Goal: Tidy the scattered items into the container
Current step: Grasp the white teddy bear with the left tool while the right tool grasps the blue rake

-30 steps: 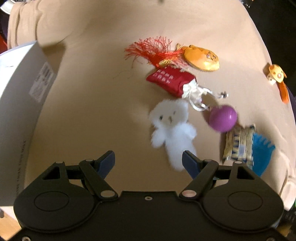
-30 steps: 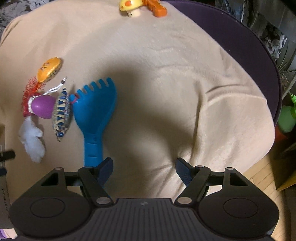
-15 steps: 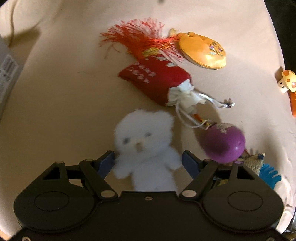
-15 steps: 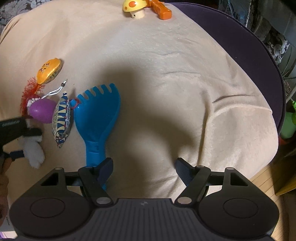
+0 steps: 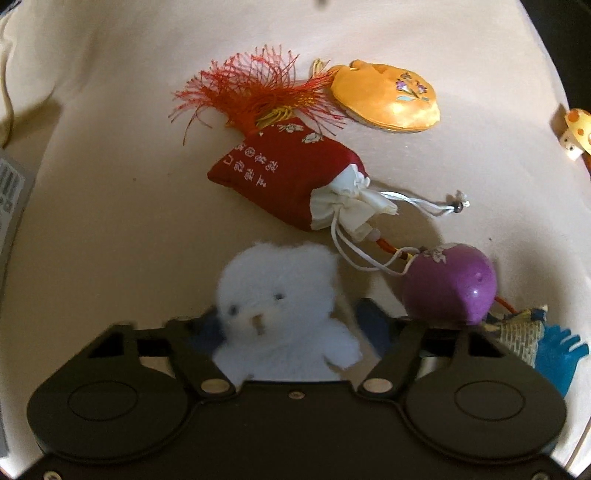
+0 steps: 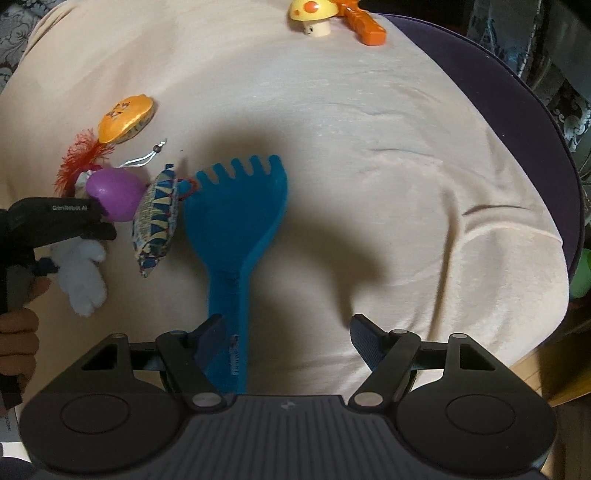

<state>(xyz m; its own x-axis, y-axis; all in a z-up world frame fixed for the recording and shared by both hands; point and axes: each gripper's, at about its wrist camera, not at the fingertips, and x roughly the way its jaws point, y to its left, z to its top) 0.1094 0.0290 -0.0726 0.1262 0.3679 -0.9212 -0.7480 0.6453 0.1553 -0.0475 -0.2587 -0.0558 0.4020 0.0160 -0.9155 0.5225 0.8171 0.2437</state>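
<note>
A white plush bear [image 5: 273, 295] lies on the beige blanket [image 5: 110, 221], between the fingers of my left gripper [image 5: 290, 325]. Its jaws are closing: the left pad is at the bear's head, the right pad still a little off its arm. Beyond the bear lie a red pouch [image 5: 280, 173] with a red tassel, an orange pouch [image 5: 388, 99] and a purple ball [image 5: 448, 284]. My right gripper [image 6: 286, 328] is open over the blanket, with the handle of a blue toy rake [image 6: 236, 221] just inside its left finger. The right wrist view shows the left gripper [image 6: 62, 221] over the bear [image 6: 83, 273].
A patterned fabric sachet [image 6: 157, 218] lies between the ball and the rake. A mushroom toy [image 6: 312, 14] and an orange piece [image 6: 365, 26] sit at the blanket's far edge. A grey box corner [image 5: 9, 192] shows at the left. The dark cushion rim [image 6: 517, 122] borders the blanket on the right.
My left gripper came down over the bear, which now sits between its fingers; the box slid out to the left edge. The right gripper drifted so the rake handle reaches its left finger.
</note>
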